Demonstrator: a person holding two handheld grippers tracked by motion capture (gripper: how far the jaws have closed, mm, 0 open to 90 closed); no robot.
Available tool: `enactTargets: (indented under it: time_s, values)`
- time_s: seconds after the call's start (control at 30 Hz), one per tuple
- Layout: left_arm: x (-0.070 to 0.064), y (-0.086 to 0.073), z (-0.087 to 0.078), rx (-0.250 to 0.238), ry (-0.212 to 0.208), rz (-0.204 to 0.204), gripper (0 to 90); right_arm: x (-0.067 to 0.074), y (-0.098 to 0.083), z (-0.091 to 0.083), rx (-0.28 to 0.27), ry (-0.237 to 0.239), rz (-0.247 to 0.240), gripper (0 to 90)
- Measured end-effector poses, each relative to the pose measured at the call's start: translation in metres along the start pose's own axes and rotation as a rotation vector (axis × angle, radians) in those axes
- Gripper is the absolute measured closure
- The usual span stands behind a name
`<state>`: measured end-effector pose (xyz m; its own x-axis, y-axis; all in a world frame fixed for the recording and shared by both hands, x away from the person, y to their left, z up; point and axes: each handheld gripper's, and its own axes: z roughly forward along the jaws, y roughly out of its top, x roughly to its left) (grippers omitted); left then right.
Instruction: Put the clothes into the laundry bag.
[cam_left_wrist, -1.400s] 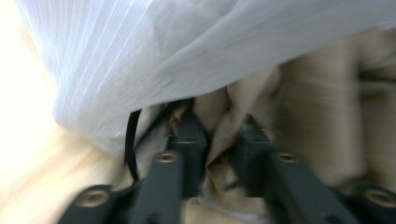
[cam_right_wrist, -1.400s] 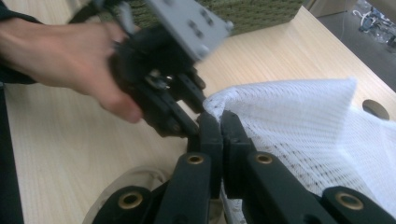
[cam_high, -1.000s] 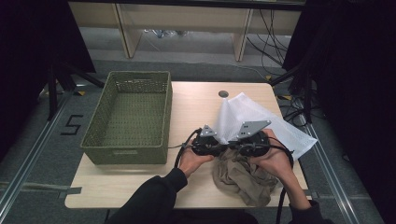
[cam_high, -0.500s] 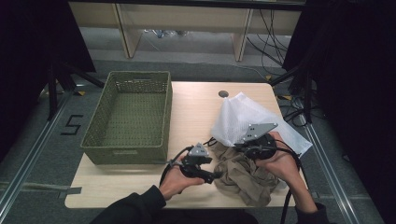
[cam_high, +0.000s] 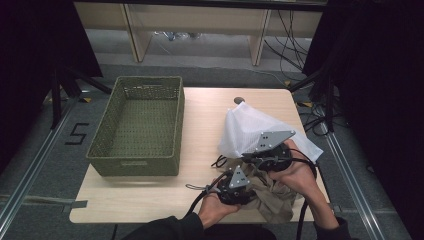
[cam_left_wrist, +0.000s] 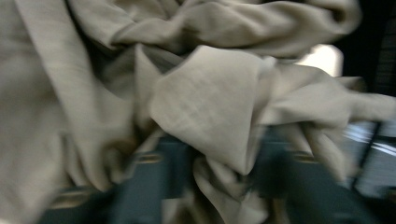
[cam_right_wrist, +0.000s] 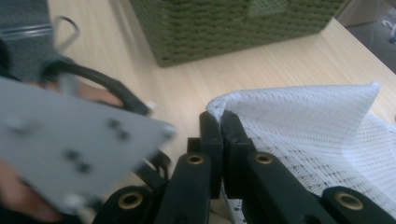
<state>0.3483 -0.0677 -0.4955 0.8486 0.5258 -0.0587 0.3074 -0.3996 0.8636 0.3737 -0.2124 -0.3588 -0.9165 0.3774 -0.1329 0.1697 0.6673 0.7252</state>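
wooden table with a green basket on it. right of the basket, my right gripper is clamped on the edge of the white mesh bag. my left gripper has just been closing; beige cloth is bunched between its jaws, a firm grip i can't tell.
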Motion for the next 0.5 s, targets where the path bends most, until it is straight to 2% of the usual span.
enactTargets:
  time_s: [0.03,0.07,0.1,0.13,0.17,0.2,0.23,0.27,0.3,0.33,0.37,0.4,0.43,0.47,0.5]
  values:
    - [0.004,0.001,0.003,-0.012,0.022,-0.017,80.8,0.002,0.003,-0.002,-0.011,0.002,-0.009,90.0]
    - [0.011,0.005,0.005,-0.029,0.104,-0.064,81.8,0.003,0.004,-0.004,-0.015,0.007,-0.012,90.0]
    - [0.011,0.005,0.005,-0.029,0.104,-0.064,82.4,0.003,0.004,-0.004,-0.015,0.007,-0.012,90.0]
    - [0.034,0.015,0.000,-0.028,0.192,0.164,83.0,0.004,0.006,-0.009,-0.027,0.001,-0.013,90.0]
    - [0.039,0.016,-0.002,-0.036,0.223,0.131,83.3,0.004,0.006,-0.010,-0.032,0.001,-0.015,90.0]
    - [0.039,0.016,-0.002,-0.036,0.223,0.131,83.5,0.004,0.006,-0.010,-0.032,0.001,-0.015,90.0]
    - [0.040,0.017,-0.004,-0.087,0.277,-0.064,83.7,0.003,0.006,-0.013,-0.044,0.005,-0.007,90.0]
    - [0.045,0.021,-0.009,-0.105,0.306,-0.078,83.8,0.003,0.006,-0.014,-0.048,0.008,-0.009,90.0]
    - [0.045,0.021,-0.009,-0.105,0.306,-0.078,83.8,0.003,0.006,-0.014,-0.048,0.008,-0.009,90.0]
    - [0.048,0.026,-0.012,-0.163,0.335,-0.118,83.7,0.003,0.006,-0.015,-0.056,0.014,-0.008,90.0]
    - [0.053,0.031,-0.014,-0.176,0.339,-0.125,83.3,0.003,0.006,-0.014,-0.051,0.013,-0.006,90.0]
    - [0.055,0.030,-0.013,-0.182,0.362,-0.119,82.7,0.004,0.005,-0.013,-0.043,0.009,-0.010,90.0]
    - [0.055,0.030,-0.013,-0.182,0.362,-0.119,81.7,0.004,0.005,-0.013,-0.043,0.009,-0.010,90.0]
    - [0.061,0.023,-0.011,-0.143,0.363,-0.114,80.0,0.004,-0.001,-0.007,-0.022,0.017,-0.004,90.0]
    - [0.061,0.023,-0.011,-0.143,0.363,-0.114,77.8,0.004,-0.001,-0.007,-0.022,0.017,-0.004,90.0]
